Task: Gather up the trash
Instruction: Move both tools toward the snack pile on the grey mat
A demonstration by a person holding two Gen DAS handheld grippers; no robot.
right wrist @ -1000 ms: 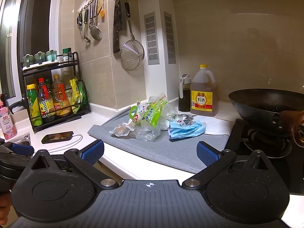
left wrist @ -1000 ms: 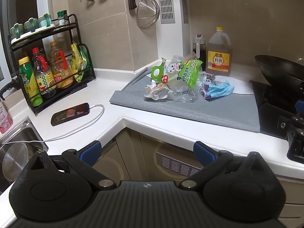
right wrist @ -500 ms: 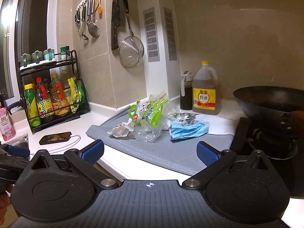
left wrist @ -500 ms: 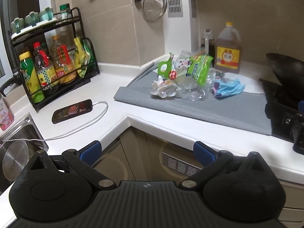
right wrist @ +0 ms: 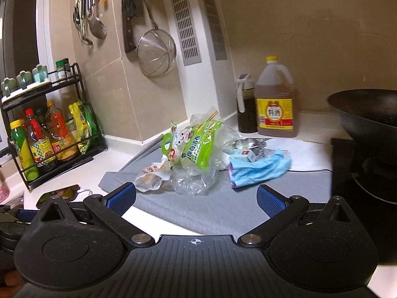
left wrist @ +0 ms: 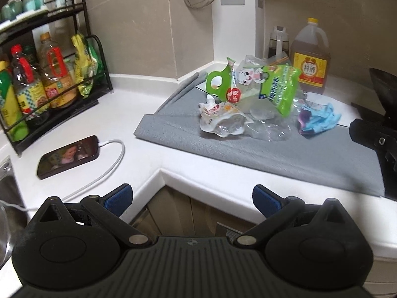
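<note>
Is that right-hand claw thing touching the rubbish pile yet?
Apart. The right wrist view shows bare grey mat between the open right gripper and the trash pile.

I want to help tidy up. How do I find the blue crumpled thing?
Find the grey mat on the white counter, between the corner and the black wok. The trash pile sits on it. The blue crumpled wrapper lies on the wok side of the pile, the only sky-blue piece beside green and clear bags.

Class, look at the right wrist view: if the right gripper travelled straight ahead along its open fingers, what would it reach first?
Probably the crumpled clear plastic wrapper at the front of the trash pile on the grey mat. The right gripper points at it with open fingers; depth is uncertain.
</note>
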